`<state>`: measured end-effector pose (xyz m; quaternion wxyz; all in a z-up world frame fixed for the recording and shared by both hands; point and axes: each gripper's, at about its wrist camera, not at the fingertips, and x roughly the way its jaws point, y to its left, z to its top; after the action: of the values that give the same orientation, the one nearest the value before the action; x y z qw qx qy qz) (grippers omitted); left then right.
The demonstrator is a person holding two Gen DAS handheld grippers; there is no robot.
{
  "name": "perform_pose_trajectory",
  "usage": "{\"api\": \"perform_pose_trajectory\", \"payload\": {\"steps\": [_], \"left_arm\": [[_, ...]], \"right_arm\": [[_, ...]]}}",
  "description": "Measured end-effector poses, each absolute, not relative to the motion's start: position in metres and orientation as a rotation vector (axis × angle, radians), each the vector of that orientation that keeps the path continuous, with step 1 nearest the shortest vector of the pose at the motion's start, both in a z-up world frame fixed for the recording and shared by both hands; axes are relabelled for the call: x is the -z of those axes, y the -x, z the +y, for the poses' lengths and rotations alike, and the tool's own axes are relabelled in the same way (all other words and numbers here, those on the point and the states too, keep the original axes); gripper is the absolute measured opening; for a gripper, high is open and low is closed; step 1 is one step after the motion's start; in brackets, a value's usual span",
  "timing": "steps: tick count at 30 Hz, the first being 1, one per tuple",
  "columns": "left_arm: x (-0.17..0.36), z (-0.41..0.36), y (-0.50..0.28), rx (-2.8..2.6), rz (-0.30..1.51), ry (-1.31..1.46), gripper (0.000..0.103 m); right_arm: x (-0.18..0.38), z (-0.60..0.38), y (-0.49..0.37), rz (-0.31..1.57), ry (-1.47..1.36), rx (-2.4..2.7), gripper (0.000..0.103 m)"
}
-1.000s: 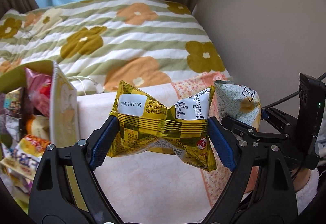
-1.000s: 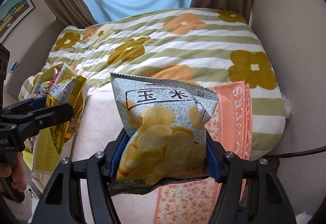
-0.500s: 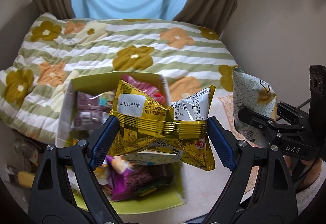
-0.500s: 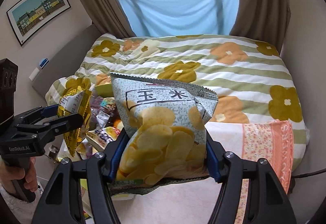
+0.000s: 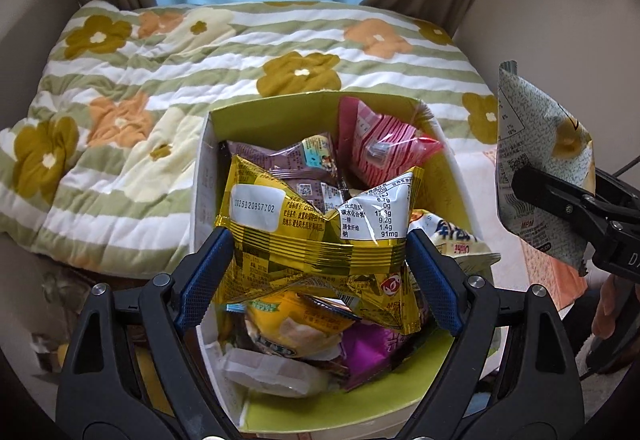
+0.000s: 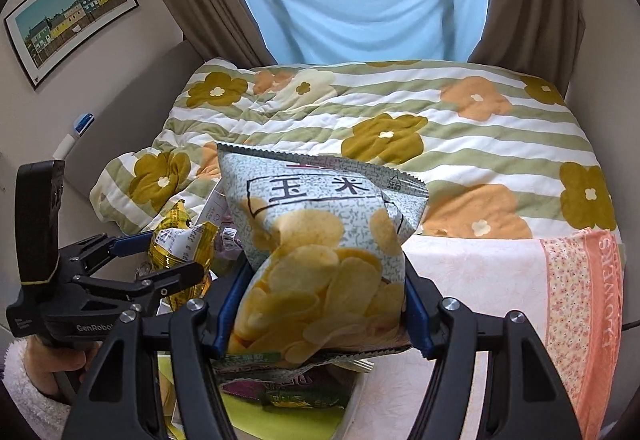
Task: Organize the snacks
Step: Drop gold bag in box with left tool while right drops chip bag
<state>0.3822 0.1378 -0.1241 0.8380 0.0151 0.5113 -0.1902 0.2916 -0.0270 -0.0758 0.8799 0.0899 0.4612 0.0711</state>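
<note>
My left gripper (image 5: 318,260) is shut on a crumpled yellow snack packet (image 5: 320,236) and holds it over an open lime-green box (image 5: 280,112) full of snack packets. My right gripper (image 6: 320,304) is shut on a pale green corn chip bag (image 6: 320,240), held upright above the box's right side. In the left wrist view the chip bag (image 5: 540,168) and the right gripper show at the far right. In the right wrist view the left gripper (image 6: 168,256) with the yellow packet (image 6: 180,244) shows at the left.
The box holds a pink packet (image 5: 380,148), a brown packet (image 5: 288,168), a purple packet (image 5: 372,352) and others. It stands on a table with a pale pink cloth (image 6: 480,272) and a floral orange towel (image 6: 580,300). A flowered striped quilt (image 5: 180,80) lies behind.
Both grippers have swung left from the bare cloth to the snack box. The yellow packet now hangs over the box's middle; the chip bag stays to its right. Both grips are unchanged.
</note>
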Motion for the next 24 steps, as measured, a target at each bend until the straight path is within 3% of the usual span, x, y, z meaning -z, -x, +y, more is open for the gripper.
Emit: {"api": "perform_pose_trajectory", "payload": {"steps": [4,8,24], "left_arm": [[0.135,0.133,-0.39,0.425,1.107,-0.041,0.089],[0.136,0.132,-0.387,0.363,1.112,-0.063,0.101],[0.135,0.163,-0.361,0.254,1.087,0.032,0.101]], "right_arm": [[0.08,-0.018,-0.304,0.979,-0.174,-0.155,0.062],[0.082,-0.011,-0.316,0.991,-0.155,-0.193,0.062],[0.1,0.011,-0.346,1.013,-0.133,-0.275,0.064]]}}
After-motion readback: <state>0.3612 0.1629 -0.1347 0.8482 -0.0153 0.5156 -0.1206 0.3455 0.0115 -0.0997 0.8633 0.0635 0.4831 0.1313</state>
